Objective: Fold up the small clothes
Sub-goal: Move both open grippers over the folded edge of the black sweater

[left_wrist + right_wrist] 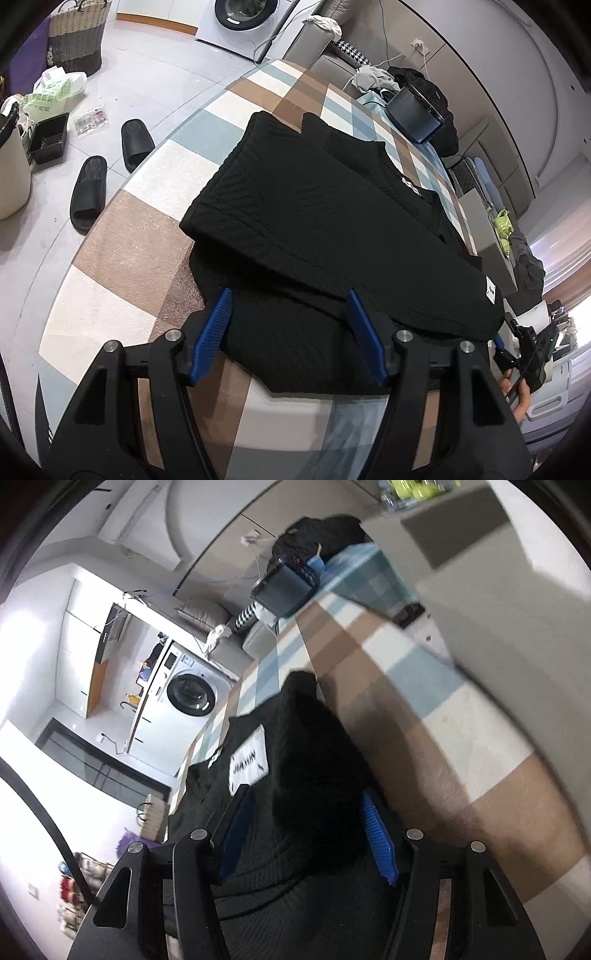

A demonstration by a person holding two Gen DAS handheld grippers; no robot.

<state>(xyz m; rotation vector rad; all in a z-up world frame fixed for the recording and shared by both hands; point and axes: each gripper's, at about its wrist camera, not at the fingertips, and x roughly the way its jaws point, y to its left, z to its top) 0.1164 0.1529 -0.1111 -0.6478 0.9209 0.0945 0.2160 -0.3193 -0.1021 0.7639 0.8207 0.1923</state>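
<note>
A black ribbed knit garment [317,221] lies folded in layers on the checked tablecloth [155,236]. My left gripper [290,306] is open, its blue fingers [218,321] straddling the garment's near edge. In the right wrist view the same garment [303,775], with a white label [249,762], bulges up between the blue fingers [376,834] of my right gripper [306,812], which is open around the cloth. The right gripper also shows at the right edge of the left wrist view [517,343], at the garment's right corner.
Two black slippers [110,166] lie on the floor left of the table. A dark box [413,114] and a clothes pile [424,85] sit at the table's far end. A grey box [498,572] stands close on the right. A washing machine [247,22] stands behind.
</note>
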